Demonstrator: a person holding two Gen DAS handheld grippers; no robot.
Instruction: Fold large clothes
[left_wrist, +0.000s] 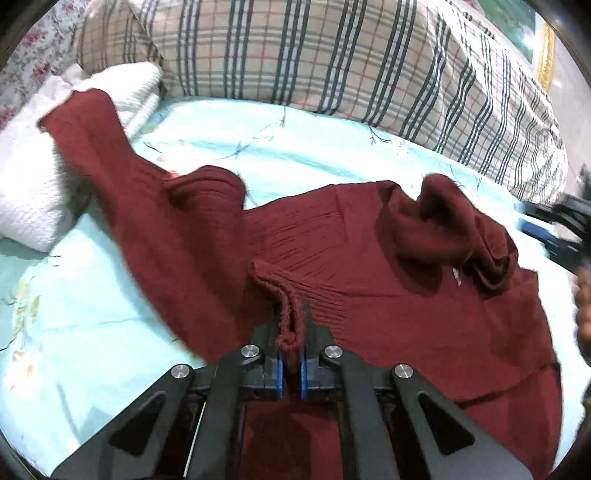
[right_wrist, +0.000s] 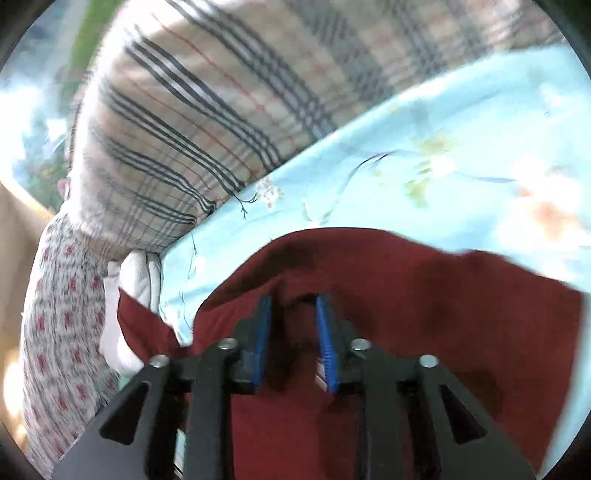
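A dark red knit sweater (left_wrist: 388, 266) lies spread on the light blue floral bedsheet (left_wrist: 295, 147), one sleeve stretched to the far left, the other bunched at the right. My left gripper (left_wrist: 291, 314) is shut on a ribbed edge of the sweater and lifts it in a small ridge. In the right wrist view the sweater (right_wrist: 424, 295) fills the lower half. My right gripper (right_wrist: 293, 306) is open just above the red fabric, its blue pads apart with nothing between them. That view is blurred.
A large plaid pillow (left_wrist: 332, 59) lies along the far side of the bed and shows in the right wrist view (right_wrist: 177, 129). A white knit garment (left_wrist: 33, 177) lies at the left. A floral patterned cloth (right_wrist: 62, 332) sits beyond it.
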